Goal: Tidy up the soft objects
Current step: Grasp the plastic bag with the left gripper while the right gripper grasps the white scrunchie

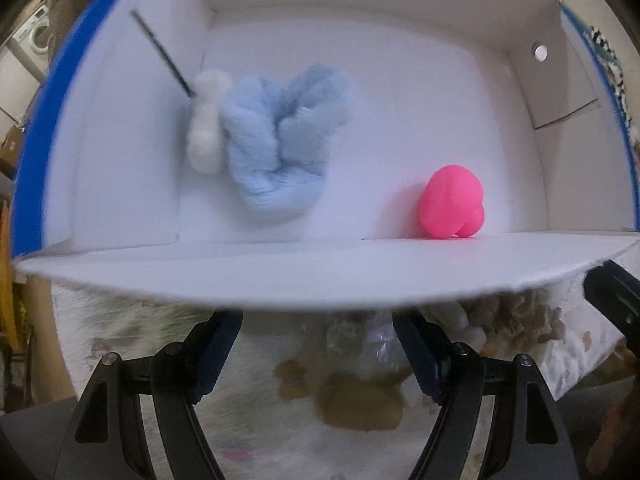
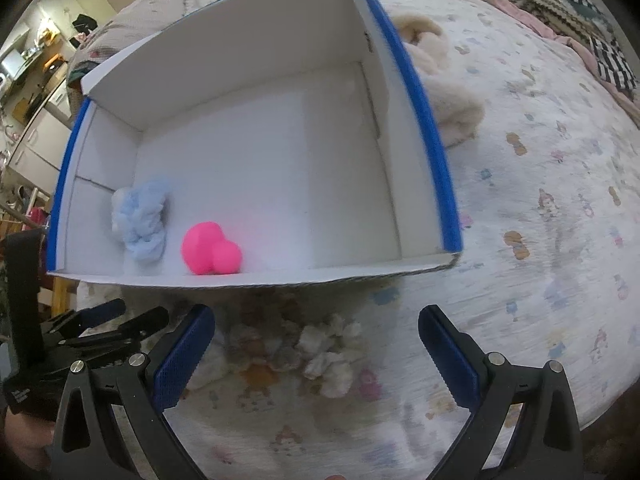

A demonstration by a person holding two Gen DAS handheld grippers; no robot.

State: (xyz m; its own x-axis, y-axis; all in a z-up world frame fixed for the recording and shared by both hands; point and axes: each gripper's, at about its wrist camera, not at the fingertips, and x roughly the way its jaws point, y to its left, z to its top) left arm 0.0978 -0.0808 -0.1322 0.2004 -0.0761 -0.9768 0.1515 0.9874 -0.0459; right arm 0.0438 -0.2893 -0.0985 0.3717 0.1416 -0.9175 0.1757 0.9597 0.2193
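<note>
A white cardboard box with blue edges (image 1: 280, 276) (image 2: 432, 132) lies on a bed. Inside it sit a light-blue and white woolly bundle (image 1: 276, 140) (image 2: 142, 216) and a pink rounded soft toy (image 1: 454, 202) (image 2: 210, 248). My left gripper (image 1: 318, 320) is open and empty, just below the box's near wall. My right gripper (image 2: 316, 320) is open and empty, above a beige fluffy clump (image 2: 304, 350) lying on the bedsheet in front of the box. The left gripper also shows in the right wrist view (image 2: 116, 320) at the left, and a right finger (image 1: 612, 296) shows in the left wrist view.
A cream plush item (image 2: 444, 92) lies against the box's right outer wall. The patterned bedsheet (image 2: 540, 220) spreads to the right. Checked and knitted fabrics (image 2: 592, 36) lie at the far right. Shelves and furniture (image 2: 36, 92) stand at the left.
</note>
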